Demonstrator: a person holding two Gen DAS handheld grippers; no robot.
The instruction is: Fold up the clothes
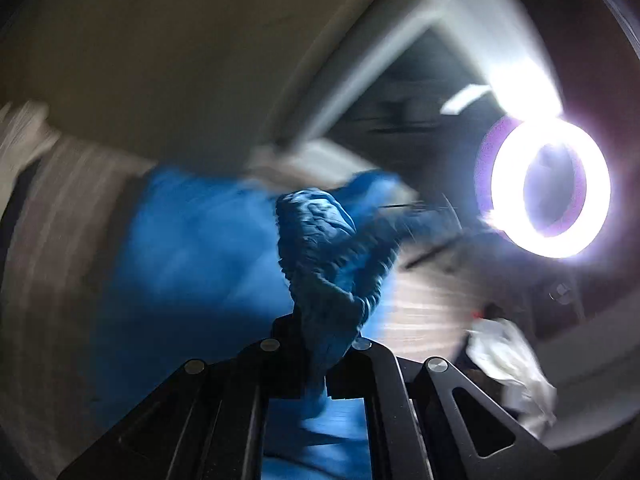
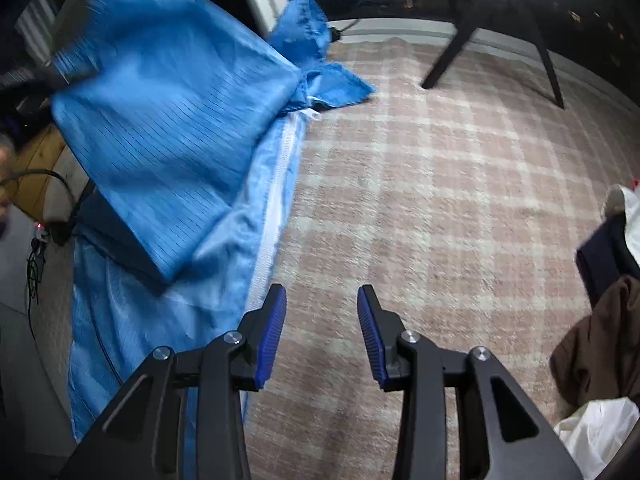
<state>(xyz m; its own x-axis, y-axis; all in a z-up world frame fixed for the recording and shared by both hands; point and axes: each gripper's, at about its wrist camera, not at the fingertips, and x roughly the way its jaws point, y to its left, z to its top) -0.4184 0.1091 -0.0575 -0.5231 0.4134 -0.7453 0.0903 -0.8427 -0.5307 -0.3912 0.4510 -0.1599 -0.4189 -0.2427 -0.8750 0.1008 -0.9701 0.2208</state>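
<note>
Between the fingers of the left gripper [image 1: 320, 344], left wrist view: one bunched, wrinkled wad of the blue garment [image 1: 324, 248], clamped tight, the rest trailing blurred over a pale plaid rug [image 1: 432, 312]; one glowing ring lamp [image 1: 550, 188] at right; one crumpled white cloth [image 1: 512, 364] below it. Right wrist view: right gripper [image 2: 322, 336] parted, two ribbed blue pads [image 2: 274, 334] bare above the rug [image 2: 440, 200]; the same thin pinstriped garment [image 2: 168, 132], with a white zipper strip, draped and lying at left; brown cloth [image 2: 600, 344] and white cloth [image 2: 600, 428] heaped at right; two dark slanted furniture legs [image 2: 452, 56] behind.
</note>
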